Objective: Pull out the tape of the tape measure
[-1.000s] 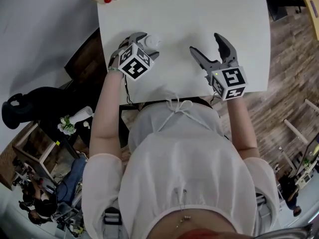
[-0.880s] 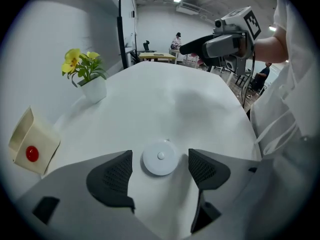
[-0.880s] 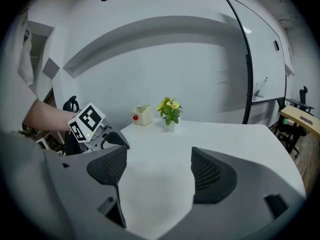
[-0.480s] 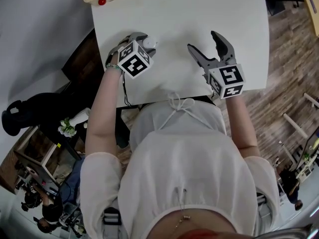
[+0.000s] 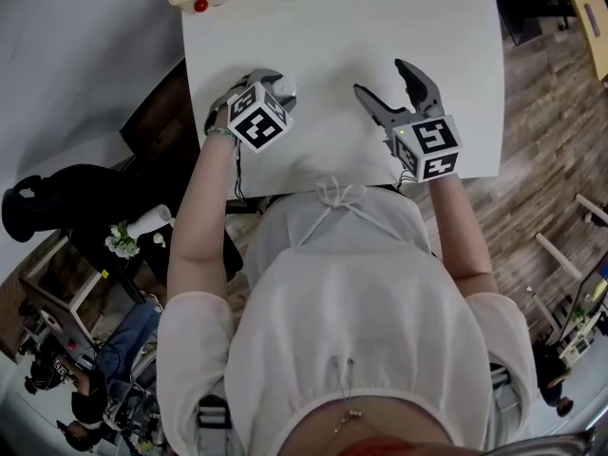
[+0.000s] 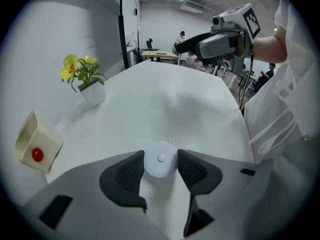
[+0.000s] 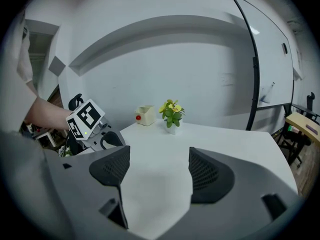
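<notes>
Head view: tape measure on table

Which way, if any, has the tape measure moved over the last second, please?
No: the tape measure lies just as far from the table's left edge, now between the left gripper's closing jaws.

— What's in shot besides the job?
— On my feed: white table. Far-left corner, cream box w/ red button on its face. Same far edge, apart from the box: potted plant, yellow flowers, white pot.
— Floor?
— Wood planks to the right. Bkgd person, too small for detail.
</notes>
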Available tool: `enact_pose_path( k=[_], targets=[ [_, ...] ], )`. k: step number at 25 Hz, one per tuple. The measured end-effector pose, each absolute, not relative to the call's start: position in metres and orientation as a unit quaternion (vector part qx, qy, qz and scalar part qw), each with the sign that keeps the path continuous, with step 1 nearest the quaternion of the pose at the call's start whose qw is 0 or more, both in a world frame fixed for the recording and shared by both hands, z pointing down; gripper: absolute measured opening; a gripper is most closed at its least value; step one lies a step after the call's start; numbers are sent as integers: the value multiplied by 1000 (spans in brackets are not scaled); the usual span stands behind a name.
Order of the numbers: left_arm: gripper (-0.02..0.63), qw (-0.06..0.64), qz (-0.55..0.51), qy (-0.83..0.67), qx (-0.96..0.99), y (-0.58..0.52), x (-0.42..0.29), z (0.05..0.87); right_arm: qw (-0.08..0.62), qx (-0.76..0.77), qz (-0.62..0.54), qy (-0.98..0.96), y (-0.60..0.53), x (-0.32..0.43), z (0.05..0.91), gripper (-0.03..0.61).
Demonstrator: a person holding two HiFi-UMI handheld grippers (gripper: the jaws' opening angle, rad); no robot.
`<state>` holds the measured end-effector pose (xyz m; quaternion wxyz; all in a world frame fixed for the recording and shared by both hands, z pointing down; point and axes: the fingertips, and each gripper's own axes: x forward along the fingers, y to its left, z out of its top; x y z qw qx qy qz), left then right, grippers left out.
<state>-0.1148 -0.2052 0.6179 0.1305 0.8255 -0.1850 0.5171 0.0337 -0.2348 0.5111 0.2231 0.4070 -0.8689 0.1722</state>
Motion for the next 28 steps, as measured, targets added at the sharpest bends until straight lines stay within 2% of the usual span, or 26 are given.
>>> enact_pose_path(
  k=[5, 12, 16, 19, 28],
  targets=[
    [227, 102, 481, -204, 846, -208, -88, 564, 231, 358, 146, -893, -230, 31, 496, 368],
    [227, 59, 465, -195, 862, -207, -48, 498, 245, 254, 98, -931, -213, 14, 467, 327],
    [227, 42, 464, -187, 865, -197, -29, 478, 250, 210, 91, -941, -197, 14, 461, 281],
    [227, 48, 464, -182, 866, -191, -18, 475, 259, 189, 111, -941, -188, 16, 468, 215],
    [227, 53, 467, -164, 867, -179, 6, 470, 301, 133, 93, -940, -169, 14, 470, 112]
  ],
)
